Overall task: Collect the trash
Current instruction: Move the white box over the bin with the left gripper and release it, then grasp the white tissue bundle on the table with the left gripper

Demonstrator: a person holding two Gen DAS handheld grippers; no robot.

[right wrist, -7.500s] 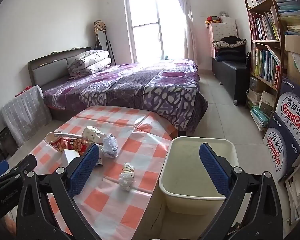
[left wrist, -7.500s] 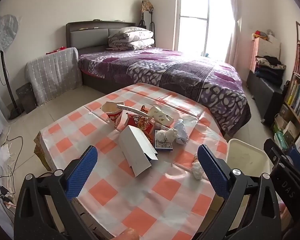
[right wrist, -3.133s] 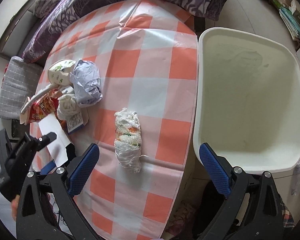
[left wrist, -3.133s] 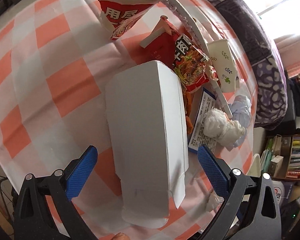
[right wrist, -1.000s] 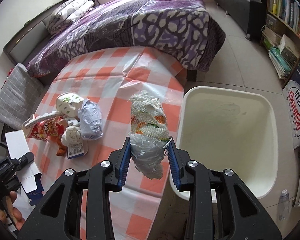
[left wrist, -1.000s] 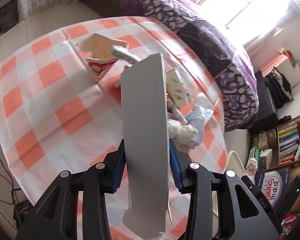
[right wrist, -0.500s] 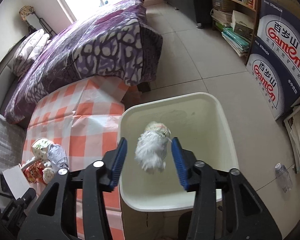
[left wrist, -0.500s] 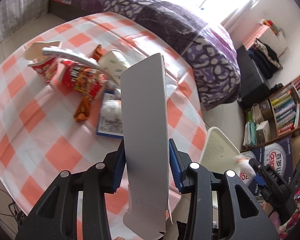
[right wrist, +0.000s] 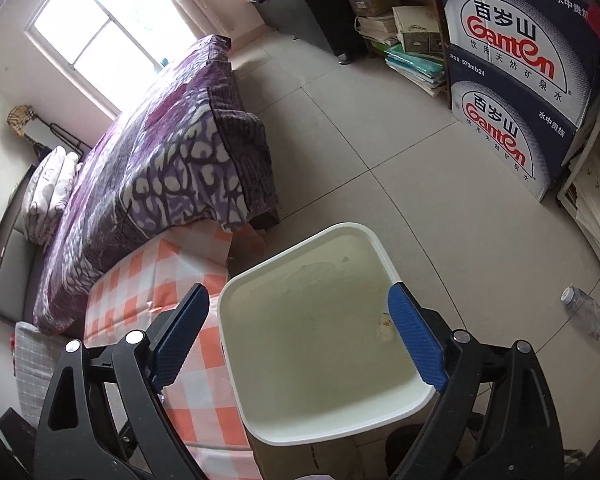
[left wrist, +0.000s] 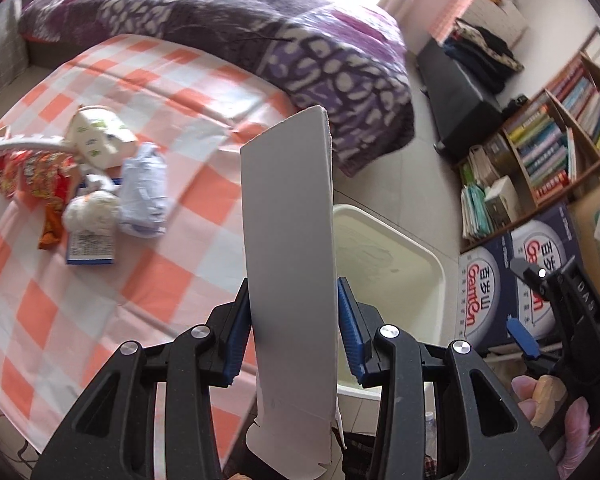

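My left gripper [left wrist: 294, 330] is shut on a flat white cardboard box [left wrist: 290, 248] and holds it upright over the table's right edge, beside the cream trash bin [left wrist: 432, 256]. My right gripper [right wrist: 298, 336] is open and empty above the bin [right wrist: 260, 276]. A crumpled wad [right wrist: 384, 326] lies inside the bin by the right fingertip. More trash stays on the checked table [left wrist: 80, 292]: a white tissue ball [left wrist: 90, 212], a pale crumpled bag [left wrist: 144, 196], a red snack wrapper [left wrist: 40, 176], a paper cup [left wrist: 96, 140] and a blue-edged leaflet [left wrist: 90, 246]. The right gripper also shows in the left wrist view [left wrist: 540, 320].
A bed with a purple cover [left wrist: 228, 20] stands behind the table. Bookshelves [left wrist: 560, 140] and blue water cartons [right wrist: 516, 76] line the right wall. A plastic bottle [right wrist: 586, 312] lies on the tiled floor [right wrist: 380, 140] right of the bin.
My right gripper has opened over the bin and let go of the crumpled wad, which now lies inside. My left gripper has carried the white box rightward towards the bin.
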